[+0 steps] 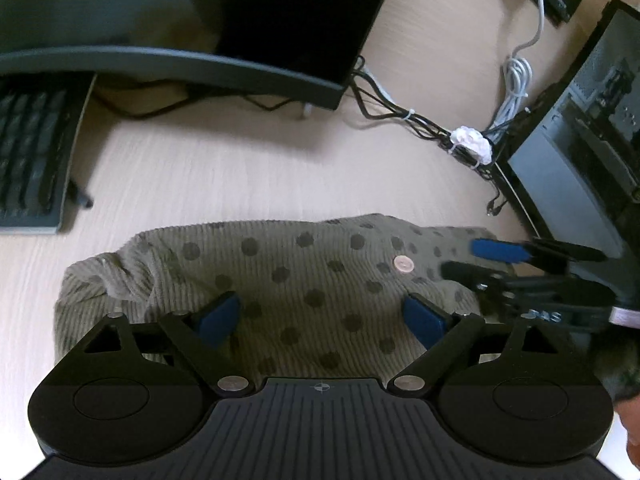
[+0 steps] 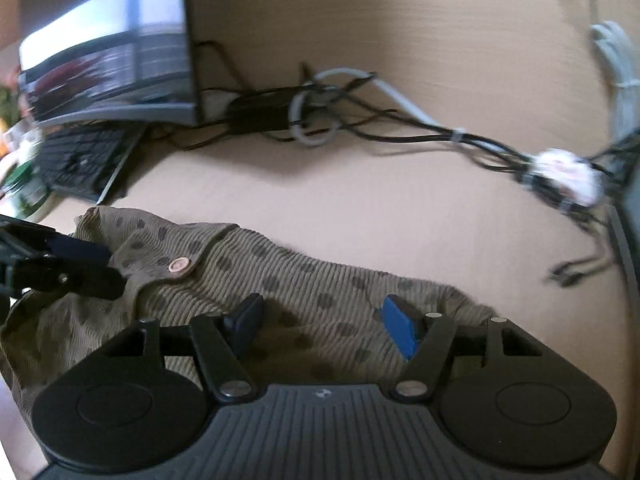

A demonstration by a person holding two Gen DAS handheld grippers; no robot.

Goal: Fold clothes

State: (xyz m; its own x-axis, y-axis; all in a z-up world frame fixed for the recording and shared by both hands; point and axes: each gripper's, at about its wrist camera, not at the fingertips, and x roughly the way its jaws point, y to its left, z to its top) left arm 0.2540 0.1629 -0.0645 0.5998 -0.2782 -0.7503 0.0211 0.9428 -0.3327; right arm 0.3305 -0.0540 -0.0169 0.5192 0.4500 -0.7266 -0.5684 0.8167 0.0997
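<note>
An olive ribbed garment (image 1: pixel 304 280) with dark dots and a copper snap button (image 1: pixel 403 265) lies bunched on the light wooden desk (image 1: pixel 240 168). My left gripper (image 1: pixel 322 318) hovers over its middle, blue pads wide apart, nothing between them. My right gripper (image 1: pixel 480 260) reaches in at the garment's right end. In the right wrist view the garment (image 2: pixel 288 272) spreads under my right gripper (image 2: pixel 322 324), whose jaws stand apart over the cloth without pinching it. The left gripper (image 2: pixel 88 264) shows at the left edge near the button (image 2: pixel 179 266).
A dark monitor (image 1: pixel 200 20) and a keyboard (image 1: pixel 32 152) stand behind the garment on the left. A bundle of cables (image 1: pixel 420 120) with a white wad (image 1: pixel 472 142) runs to a computer case (image 1: pixel 580 160) on the right. A hand (image 1: pixel 632 436) shows at the lower right.
</note>
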